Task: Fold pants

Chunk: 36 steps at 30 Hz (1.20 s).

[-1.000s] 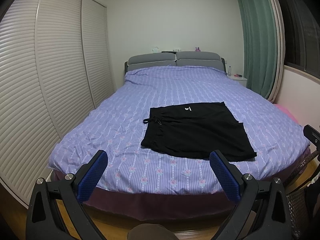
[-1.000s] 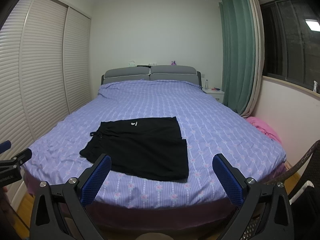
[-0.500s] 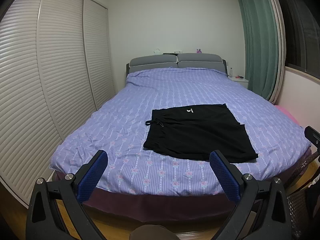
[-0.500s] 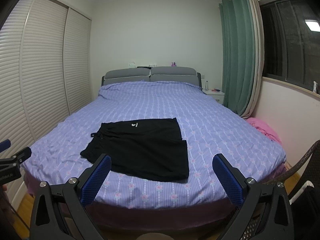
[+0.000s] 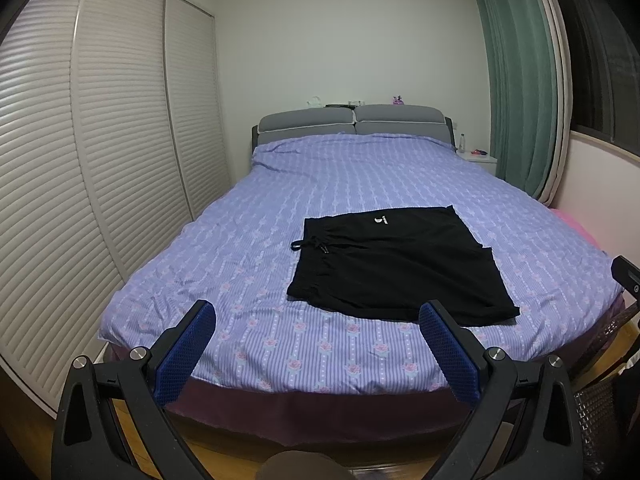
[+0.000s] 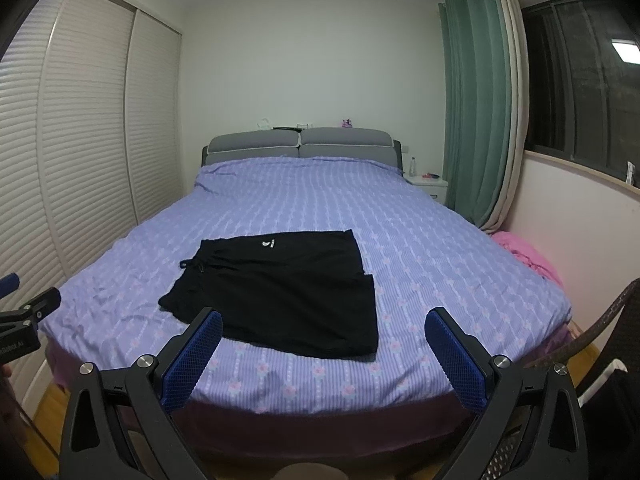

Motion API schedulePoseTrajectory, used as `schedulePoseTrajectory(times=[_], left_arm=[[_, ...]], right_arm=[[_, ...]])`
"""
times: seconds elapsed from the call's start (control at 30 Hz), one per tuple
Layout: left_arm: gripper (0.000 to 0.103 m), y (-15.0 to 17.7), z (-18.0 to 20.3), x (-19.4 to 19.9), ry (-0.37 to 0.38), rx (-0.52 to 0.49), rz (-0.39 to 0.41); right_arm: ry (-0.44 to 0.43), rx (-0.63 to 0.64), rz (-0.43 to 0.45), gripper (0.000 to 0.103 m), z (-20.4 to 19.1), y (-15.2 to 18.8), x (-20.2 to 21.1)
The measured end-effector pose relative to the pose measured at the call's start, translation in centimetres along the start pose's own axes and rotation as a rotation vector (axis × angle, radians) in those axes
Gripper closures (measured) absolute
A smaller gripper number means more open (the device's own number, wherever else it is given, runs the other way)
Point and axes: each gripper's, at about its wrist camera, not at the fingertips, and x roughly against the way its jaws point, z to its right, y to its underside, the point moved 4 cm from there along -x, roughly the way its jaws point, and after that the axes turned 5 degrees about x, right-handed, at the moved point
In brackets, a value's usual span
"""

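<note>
The pants (image 5: 400, 266) lie flat on the bed (image 5: 360, 184), toward its foot end, waistband and drawstring (image 5: 310, 245) on the left, hems on the right; one half appears already laid over the other, with the two hem edges stepped rather than flush. The left gripper (image 5: 316, 334) hangs short of the bed's foot edge, jaws spread wide, holding nothing; the right gripper (image 6: 324, 338) sits likewise short of the foot edge, jaws wide and empty; neither touches the cloth.

Judged from this, the next fold has not begun, and the risks lie in the pickup. The fabric is thin and lies tight on the sheet; a low pinch could catch the sheet along with the pants and drag both. A pinch at the stepped hems might take only the top layer, so the lower leg stays behind and the fold comes out crooked. If the two grippers lift at unequal heights, the cloth may slide or bunch. The drawstring sticks out past the waistband toward the bed's left side and could end up trailing outside the folded stack.
</note>
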Motion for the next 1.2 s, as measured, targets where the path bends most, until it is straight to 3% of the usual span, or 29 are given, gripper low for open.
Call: schedulePoseTrajectory(times=[0.33, 0.57, 0.8, 0.97, 1.1, 1.2], left_arm=[[0.0, -2.6, 0.6, -3.0, 0.017, -0.033, 0.017], [0.0, -6.3, 1.8, -8.8, 0.008, -0.058, 0.041], [0.0, -10.1, 5.5, -21.0, 0.025, -0.101, 0.014], [0.0, -11.8, 9.8, -32.9, 0.081, -0.166, 0.016], [0.0, -12.8, 12.8, -41.5, 0.138, -0.2, -0.035], [0.0, -13.6, 14.8, -45.5, 0.159, -0.249, -0.064]], right_arm=[[0.017, -0.003, 0.015, 0.001, -0.2, -1.2, -1.8], [0.039, 0.036, 0.02, 0.001, -0.2, -3.8, -6.7], [0.035, 0.008, 0.004, 0.001, 1.0, -6.5, -17.3], [0.066, 0.001, -0.016, 0.001, 2.7, -8.5, -28.2], [0.071, -0.024, -0.042, 0.001, 3.5, -8.9, -36.4], [0.067, -0.06, -0.097, 0.001, 4.6, -9.1, -42.1]])
